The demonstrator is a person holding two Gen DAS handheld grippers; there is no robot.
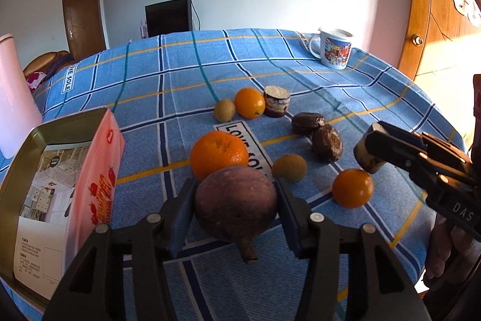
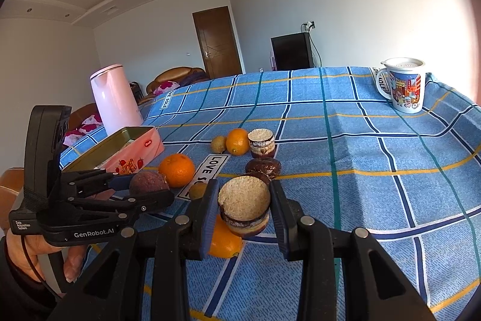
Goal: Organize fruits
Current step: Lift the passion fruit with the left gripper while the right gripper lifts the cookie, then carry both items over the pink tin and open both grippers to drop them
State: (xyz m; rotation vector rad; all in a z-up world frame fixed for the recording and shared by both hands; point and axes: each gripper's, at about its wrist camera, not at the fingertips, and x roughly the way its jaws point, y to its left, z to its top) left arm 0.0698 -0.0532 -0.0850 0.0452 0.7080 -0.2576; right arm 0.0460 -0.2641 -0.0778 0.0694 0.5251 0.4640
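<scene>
Between your left gripper [image 1: 236, 202] pads, clasped at both flanks: purplish round fruit [image 1: 235, 202], stalk pointing near, tin box [image 1: 18, 170] just left; your right gripper [image 2: 243, 212] clenches a snack cake [image 2: 244, 208].

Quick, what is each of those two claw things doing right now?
Left gripper: closed on the purple-brown fruit.
Right gripper: shut on a sugar-topped chocolate snack cake, held above the tablecloth.
</scene>
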